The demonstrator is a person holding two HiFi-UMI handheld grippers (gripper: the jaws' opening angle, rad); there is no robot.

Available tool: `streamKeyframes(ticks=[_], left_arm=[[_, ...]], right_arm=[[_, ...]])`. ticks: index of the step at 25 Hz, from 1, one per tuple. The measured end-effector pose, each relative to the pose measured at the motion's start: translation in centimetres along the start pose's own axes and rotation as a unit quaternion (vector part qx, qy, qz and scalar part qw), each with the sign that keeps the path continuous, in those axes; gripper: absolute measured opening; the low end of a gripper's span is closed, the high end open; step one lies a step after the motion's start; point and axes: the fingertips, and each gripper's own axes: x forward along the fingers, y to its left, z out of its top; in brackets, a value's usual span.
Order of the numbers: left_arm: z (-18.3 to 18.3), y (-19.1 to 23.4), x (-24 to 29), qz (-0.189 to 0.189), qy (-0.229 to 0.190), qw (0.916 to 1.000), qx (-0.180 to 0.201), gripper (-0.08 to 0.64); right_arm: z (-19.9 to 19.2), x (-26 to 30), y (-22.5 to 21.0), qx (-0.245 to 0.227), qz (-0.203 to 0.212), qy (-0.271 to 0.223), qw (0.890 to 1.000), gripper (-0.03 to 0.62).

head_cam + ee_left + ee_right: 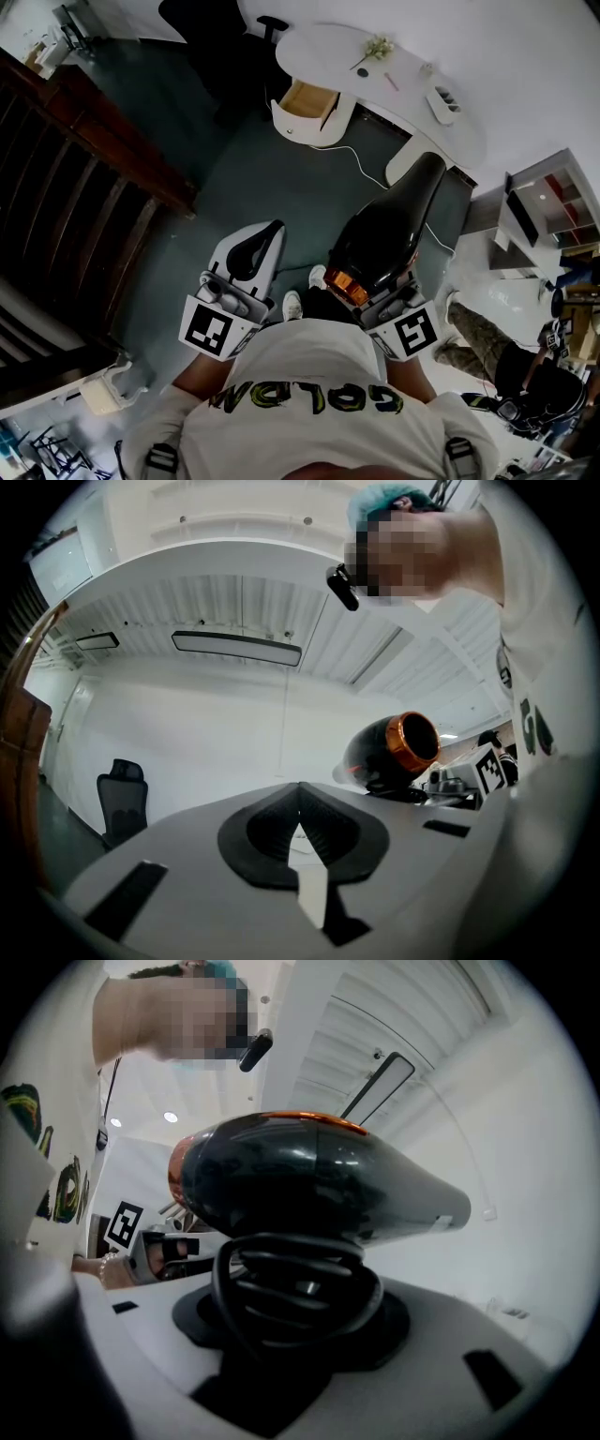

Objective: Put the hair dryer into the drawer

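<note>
The hair dryer is picked up but not yet put away. The right hand-held gripper is clamped on it low down, where the black cord is coiled round the handle. The glossy black body lies across the top of the jaws, with its orange-ringed end toward the person. From above, the dryer sits just right of the frame's centre, close in front of the person's chest and pointing up toward the counter.

The left hand-held gripper has its jaws together with nothing between them. It is held beside the other gripper, lower left of centre in the head view.

The drawer is at the top centre of the frame, under the near edge of the white counter, and it is already pulled open. It is well apart from the dryer, with a stretch of grey floor between them. The part of its inside that shows is pale wood, and I can see nothing in it. The back of it is out of sight.

What's left, as I judge it, is the carry across to the counter, lowering the dryer into the drawer and letting go. Pushing the drawer shut may follow.
</note>
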Motion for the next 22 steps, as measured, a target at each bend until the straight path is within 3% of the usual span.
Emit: streamKeyframes(ticks=[11,22], left_arm=[[-1.6,5.3,3.4,0.005,0.009,0.9999,-0.009,0.011],[-2.5,10.1,12.9,0.009,0.008,0.9999,0.002,0.011]], right_arm=[[-1.5,5.5,-3.6,0.005,-0.007,0.004,1.0,0.253],[-2.1,11.0,-13.0,0.009,-0.004,0.006,1.0,0.253]])
